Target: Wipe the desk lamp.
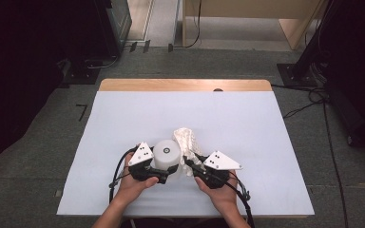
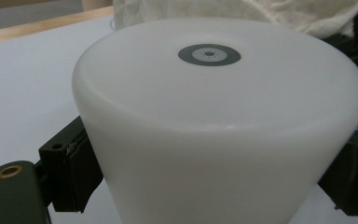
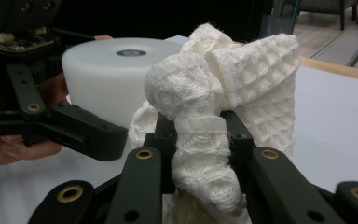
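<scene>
- Cloth is sitting bunched in right gripper jaws, clamped tight, just beside white cylinder near table front edge.
- Left gripper is squeezing cylinder's sides; smooth, tapering wall, so prob. slipping if lifted or tilted.
- Cloth is hanging loose; w/ wiping it's maybe snagging, pulling out.

Even overhead light is brightening the white bench while the room's side edges are sinking into darkness, and both gripper views are blurring soft up close, with shadows faint.
</scene>
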Available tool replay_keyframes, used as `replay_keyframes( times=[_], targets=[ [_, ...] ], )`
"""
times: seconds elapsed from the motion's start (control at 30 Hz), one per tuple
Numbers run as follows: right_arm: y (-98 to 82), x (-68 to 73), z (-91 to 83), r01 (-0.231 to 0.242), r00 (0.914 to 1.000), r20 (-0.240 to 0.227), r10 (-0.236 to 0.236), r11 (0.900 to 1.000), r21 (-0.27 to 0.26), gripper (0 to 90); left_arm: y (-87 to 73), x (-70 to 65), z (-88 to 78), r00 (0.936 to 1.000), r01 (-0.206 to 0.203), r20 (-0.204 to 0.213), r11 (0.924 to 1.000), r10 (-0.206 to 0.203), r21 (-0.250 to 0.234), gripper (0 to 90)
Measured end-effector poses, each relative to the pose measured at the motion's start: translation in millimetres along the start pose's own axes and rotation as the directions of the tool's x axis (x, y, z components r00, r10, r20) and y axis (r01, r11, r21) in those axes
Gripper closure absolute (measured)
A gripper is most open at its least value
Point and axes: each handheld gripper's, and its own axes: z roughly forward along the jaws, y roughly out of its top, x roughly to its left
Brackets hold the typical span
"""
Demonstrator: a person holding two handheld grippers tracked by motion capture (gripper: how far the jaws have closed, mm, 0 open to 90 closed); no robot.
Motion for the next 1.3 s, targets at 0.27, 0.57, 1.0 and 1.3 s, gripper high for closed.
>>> replay_keyframes(
  times=[0.27, 0.57, 1.0, 1.3],
  targets=[
    [1.9, 4.2, -1.4, 0.032, 0.9994, -0.011, -0.032, 0.999, -0.011, 72.8, 0.1, 0.6, -1.2, 0.9991, -0.013, -0.040, 0.9999, 0.013, 0.008, 8.7],
    [-4.3, 5.2, 5.9, 0.020, 0.9993, -0.031, -0.019, 1.000, 0.024, 72.8, 8.7, 8.2, -20.3, 0.9970, 0.078, 0.016, 0.9891, -0.076, -0.125, 8.7],
    [-10.6, 16.4, 15.8, 0.050, 0.9971, -0.061, -0.046, 0.996, 0.075, 72.8, 3.7, 19.7, -22.5, 0.9828, 0.180, -0.011, 0.9694, -0.184, -0.167, 8.8],
    [-8.2, -4.4, 7.1, -0.012, 0.9999, 0.000, 0.012, 0.998, 0.060, 73.0, 5.2, 4.7, -15.0, 0.9944, 0.100, 0.049, 0.9816, -0.094, -0.163, 8.7]
  ],
)
